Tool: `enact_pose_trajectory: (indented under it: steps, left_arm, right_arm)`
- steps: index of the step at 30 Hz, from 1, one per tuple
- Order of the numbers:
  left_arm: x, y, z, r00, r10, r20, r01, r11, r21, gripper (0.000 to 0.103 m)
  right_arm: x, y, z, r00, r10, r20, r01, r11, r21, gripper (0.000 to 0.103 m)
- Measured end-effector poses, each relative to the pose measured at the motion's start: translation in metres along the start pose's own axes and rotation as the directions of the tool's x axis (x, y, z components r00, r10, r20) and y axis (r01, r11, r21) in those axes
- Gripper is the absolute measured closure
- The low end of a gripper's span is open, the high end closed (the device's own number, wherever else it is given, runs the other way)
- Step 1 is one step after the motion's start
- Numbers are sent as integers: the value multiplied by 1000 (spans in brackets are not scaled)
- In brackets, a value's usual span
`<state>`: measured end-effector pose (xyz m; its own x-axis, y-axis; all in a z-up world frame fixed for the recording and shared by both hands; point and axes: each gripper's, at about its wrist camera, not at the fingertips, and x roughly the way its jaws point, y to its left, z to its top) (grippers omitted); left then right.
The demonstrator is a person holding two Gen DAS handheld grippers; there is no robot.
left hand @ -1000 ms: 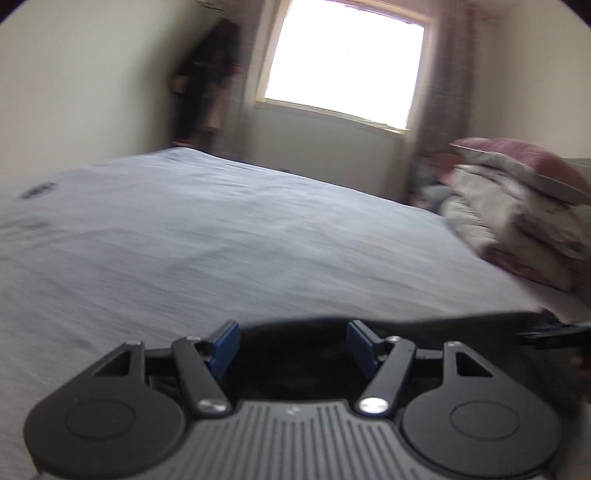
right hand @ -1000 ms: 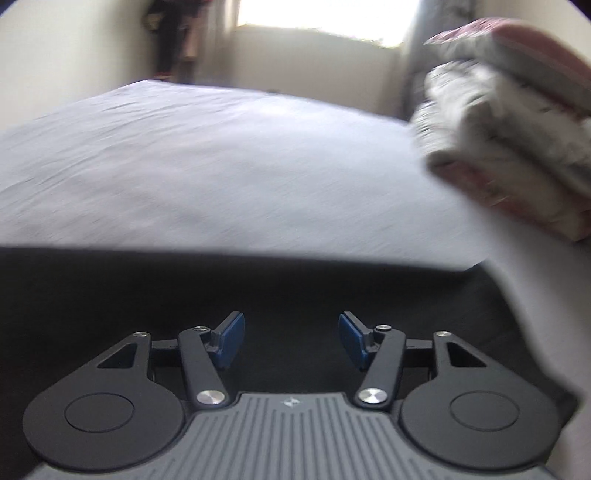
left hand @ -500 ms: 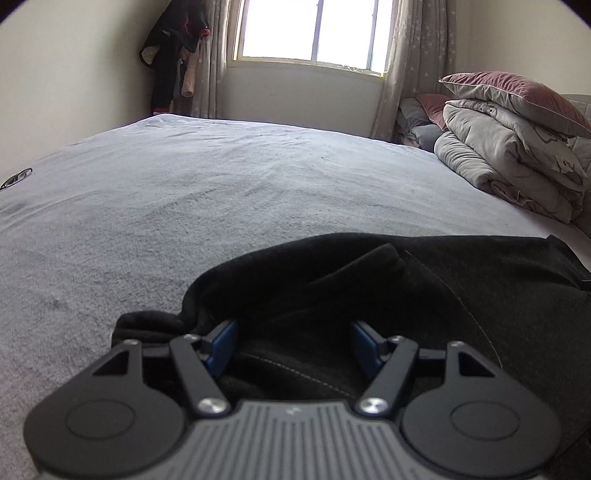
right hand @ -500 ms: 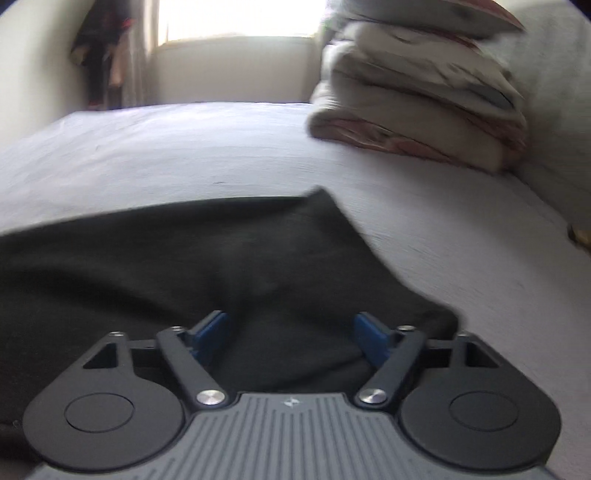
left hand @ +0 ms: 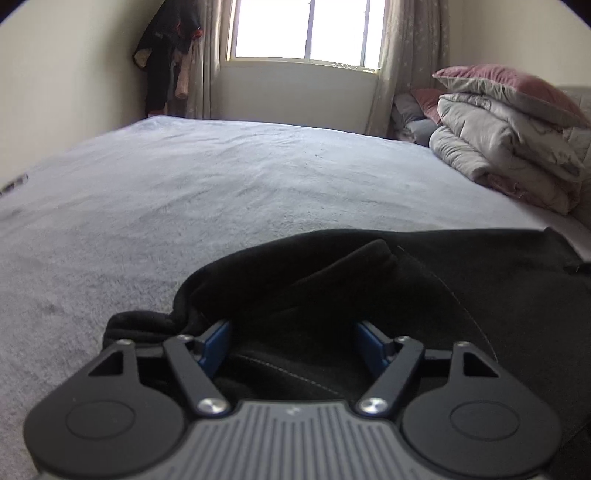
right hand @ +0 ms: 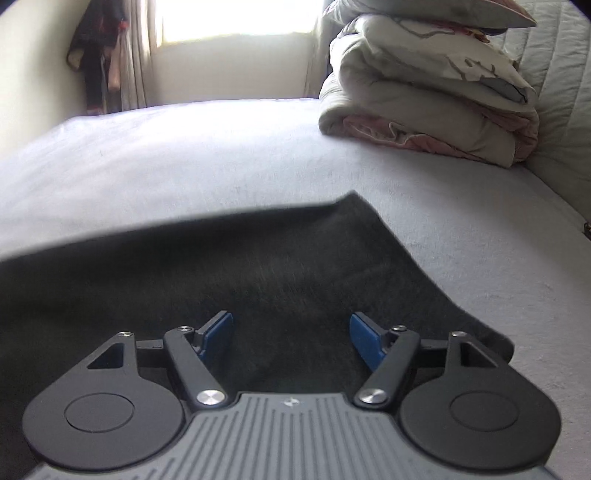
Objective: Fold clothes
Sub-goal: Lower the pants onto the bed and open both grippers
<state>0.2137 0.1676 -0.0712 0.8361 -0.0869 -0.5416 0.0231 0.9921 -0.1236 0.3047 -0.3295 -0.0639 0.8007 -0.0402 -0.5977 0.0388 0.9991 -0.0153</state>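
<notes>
A black garment [left hand: 443,280] lies on the grey bed [left hand: 184,192], bunched into a raised fold at its left end. My left gripper [left hand: 293,326] sits low over that bunched end. Its jaws are opening, and dark cloth lies between the blue pads [left hand: 216,341] without being pinched. In the right wrist view the garment [right hand: 221,266] is spread flat, with a corner pointing away from me. My right gripper [right hand: 291,319] hovers over its near right part. Its jaws are closing but still stand wide, and the pads [right hand: 364,338] do not press the cloth below.
Folded duvets [left hand: 498,147] topped by a pink pillow [left hand: 509,81] are stacked at the far right of the bed, against a quilted headboard [right hand: 561,92]. A window [left hand: 303,29] and hanging clothes [left hand: 162,55] stand beyond the far edge. Bare grey sheet [right hand: 184,147] stretches ahead.
The left view has settled from a blurred sweep, with the bunched garment end now lying ahead of the pads. The right gripper swung right along the garment, bringing its far corner into view.
</notes>
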Motion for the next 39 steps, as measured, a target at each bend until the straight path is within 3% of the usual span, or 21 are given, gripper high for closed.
enact_pose_trajectory:
  steps: [5,12,17,22,27,32,36,38,39]
  left_arm:
    - [-8,-8,5,1000,19,-1,-19,999,29,28]
    - [-54,-17,21,997,-66,28,67,997,-48,28]
    - [-89,-44,9,992,-127,8,127,992,-1,27]
    - [-122,-69,-14,984,-177,-31,179,982,56,27]
    - [-155,-71,-41,991,-127,-46,131,984,121,27]
    - [-176,-51,-62,997,-49,-55,53,996,71,27]
    - [-181,-40,-80,997,4,-80,-1,999,38,27]
    - [-182,-39,-92,995,32,-90,-26,997,73,27]
    - [-181,-39,-97,995,48,-89,-39,994,103,27]
  right_arm:
    - [-26,-5,2,996,-76,-45,79,994,76,31]
    - [-119,25,-15,1000,14,7,-14,998,59,31]
    - [-177,53,-45,998,58,21,-59,995,78,30]
    - [-218,87,-89,987,159,1,-159,987,4,30]
    - [-237,100,-123,959,283,-7,-283,958,-50,31]
    - [-242,120,-126,921,390,6,-385,911,-148,32]
    - [-232,141,-128,889,457,-43,-455,865,-210,42]
    - [-223,152,-132,891,447,-77,-451,854,-261,46]
    - [-219,156,-135,899,429,-91,-436,853,-286,54]
